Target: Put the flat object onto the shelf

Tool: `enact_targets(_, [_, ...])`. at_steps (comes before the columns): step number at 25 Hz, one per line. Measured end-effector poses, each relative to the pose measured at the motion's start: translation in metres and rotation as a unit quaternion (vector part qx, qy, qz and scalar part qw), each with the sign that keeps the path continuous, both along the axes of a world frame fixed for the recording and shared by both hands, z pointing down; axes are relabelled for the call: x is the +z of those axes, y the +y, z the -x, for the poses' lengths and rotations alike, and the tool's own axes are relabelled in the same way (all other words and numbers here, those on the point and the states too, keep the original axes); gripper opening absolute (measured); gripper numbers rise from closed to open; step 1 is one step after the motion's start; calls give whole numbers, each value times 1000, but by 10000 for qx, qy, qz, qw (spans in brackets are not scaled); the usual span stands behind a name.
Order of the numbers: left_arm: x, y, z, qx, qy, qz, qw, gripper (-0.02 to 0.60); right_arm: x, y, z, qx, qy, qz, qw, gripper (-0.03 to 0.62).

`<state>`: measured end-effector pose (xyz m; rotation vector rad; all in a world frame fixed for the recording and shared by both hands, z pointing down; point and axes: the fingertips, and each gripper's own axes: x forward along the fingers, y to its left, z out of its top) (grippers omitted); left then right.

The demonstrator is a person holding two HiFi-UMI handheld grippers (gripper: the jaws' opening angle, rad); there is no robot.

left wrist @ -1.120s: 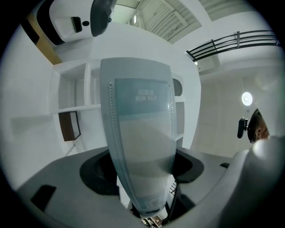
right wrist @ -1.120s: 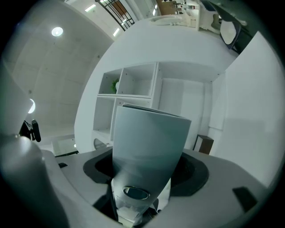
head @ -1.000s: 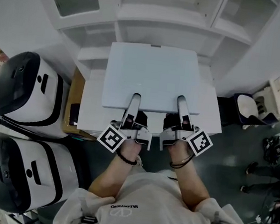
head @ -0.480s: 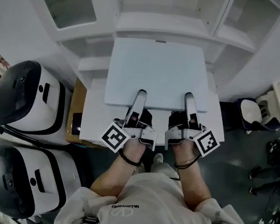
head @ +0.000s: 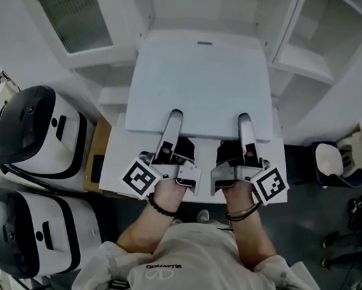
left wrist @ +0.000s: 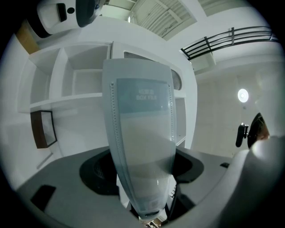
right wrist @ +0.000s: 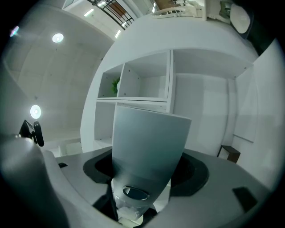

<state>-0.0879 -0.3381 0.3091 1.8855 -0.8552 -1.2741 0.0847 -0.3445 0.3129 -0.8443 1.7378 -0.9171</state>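
Note:
A flat, pale grey-white box [head: 201, 85] is held level in the air by its near edge. My left gripper [head: 173, 115] is shut on the near-left part of it and my right gripper [head: 244, 118] on the near-right part, each with one finger lying on top. The box's far edge lies at the open middle bay of the white shelf unit [head: 205, 17]. In the left gripper view the box [left wrist: 142, 133] runs edge-on between the jaws towards the shelf compartments [left wrist: 82, 84]. The right gripper view shows the same box [right wrist: 149, 142] before the shelf [right wrist: 142, 80].
A white table [head: 115, 166] lies under the box, with a brown board [head: 98, 143] at its left. Two white-and-black machines [head: 33, 131] [head: 28, 234] stand at the left. A glass-fronted cabinet door [head: 66, 11] flanks the bay. A chair [head: 332, 161] is at the right.
The box has gone forward and up with both grippers; its far edge has come up to the shelf's middle bay. Both grips are unchanged.

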Motion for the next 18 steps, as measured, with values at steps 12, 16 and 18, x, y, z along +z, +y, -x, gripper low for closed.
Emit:
enact_targets(12, [-24, -32, -15, -51, 151, -132, 9998, 319, -32, -38, -16, -58, 149, -207, 9997, 336])
enact_targets(16, [-24, -49, -7, -45, 150, -43, 9999, 319, -27, -54, -7, -24, 72, -63, 10000, 336])
enact_targets(18, [-24, -58, -5, 3, 175, 23, 9998, 319, -27, -62, -6, 40, 82, -18, 10000, 336])
